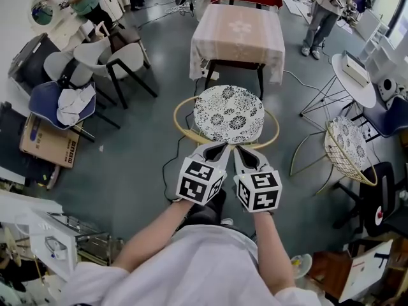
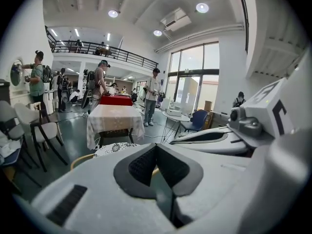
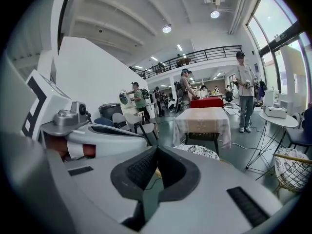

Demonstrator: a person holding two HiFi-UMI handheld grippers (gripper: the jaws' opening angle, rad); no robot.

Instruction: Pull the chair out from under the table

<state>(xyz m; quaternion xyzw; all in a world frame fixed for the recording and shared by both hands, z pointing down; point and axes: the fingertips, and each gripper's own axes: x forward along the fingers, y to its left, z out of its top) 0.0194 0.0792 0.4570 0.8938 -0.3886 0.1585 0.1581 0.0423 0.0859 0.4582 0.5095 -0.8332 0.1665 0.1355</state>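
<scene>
Left gripper [image 1: 222, 148] and right gripper [image 1: 238, 149] both shut, gripping nothing. Chair [image 1: 228, 113] just beyond the tips, standing clear of the table [image 1: 237, 40] (looks pulled out already). Best kept off its wooden hoop [image 1: 182, 123].

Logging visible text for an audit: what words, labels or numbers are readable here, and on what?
None is legible.
Cardboard box: dark print on its side, too small to read.
White board at lower right: black mark, cut off, unreadable.
</scene>
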